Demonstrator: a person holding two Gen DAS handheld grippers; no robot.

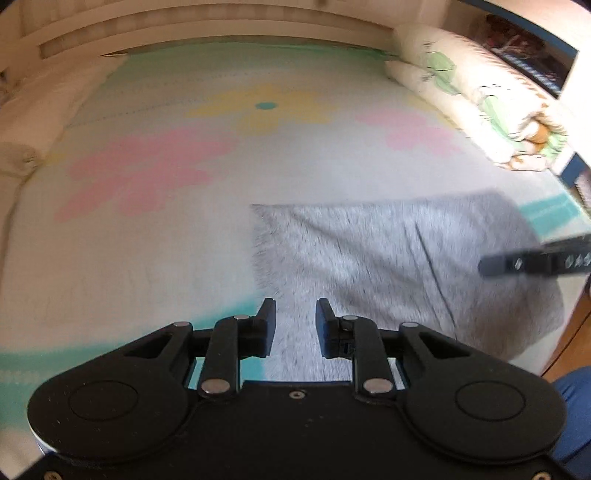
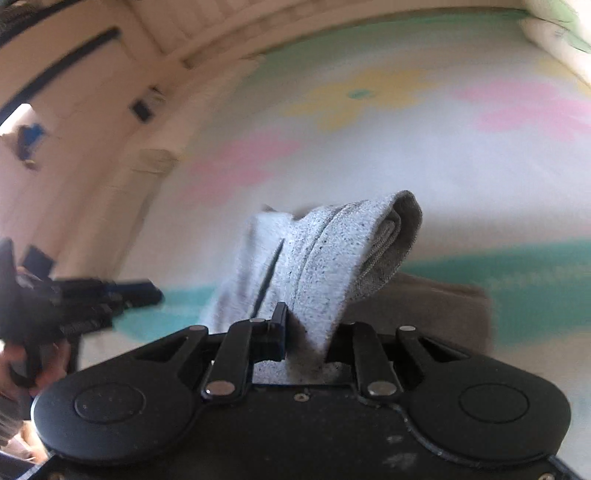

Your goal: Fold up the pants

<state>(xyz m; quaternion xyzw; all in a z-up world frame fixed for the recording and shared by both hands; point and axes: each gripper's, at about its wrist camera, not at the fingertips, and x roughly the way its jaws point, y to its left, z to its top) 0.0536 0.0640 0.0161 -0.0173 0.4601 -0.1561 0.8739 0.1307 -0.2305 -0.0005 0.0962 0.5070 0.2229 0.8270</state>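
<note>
Closest in the left wrist view, the left claw (image 1: 295,314) hangs above the near edge of the heather-grey knit pants (image 1: 369,258), its 2 black fingers (image 1: 267,314) parted with a plain gap between them and nothing pinched; grey cloth shows through the gap below. The pants lie folded into a rough rectangle on the pastel bed sheet with pink, yellow and teal flower shapes (image 1: 166,258), toward the right side of the bed near its front edge. At the right border of that view a dark, blurred bar reaches in over the cloth: the right claw (image 1: 491,266).

In the right wrist view, the right claw (image 2: 306,332) pinches a bunch of the grey pants (image 2: 314,266) between its fingers; only the left finger (image 2: 279,325) is plainly seen, the other is hidden behind the cloth. The fabric rises from the grip and rolls over in a thick fold at the top, lifted off the sheet (image 2: 443,166). A darker grey-brown cloth (image 2: 424,306) lies just behind and to the right of the grip. At the left edge a person's hand (image 2: 22,365) holds the other black tool, heavily blurred.

Farther back, a cream rolled quilt with green printed figures (image 1: 480,96) lies along the right of the bed, and a pale wooden slatted headboard (image 1: 184,29) closes the far end.
</note>
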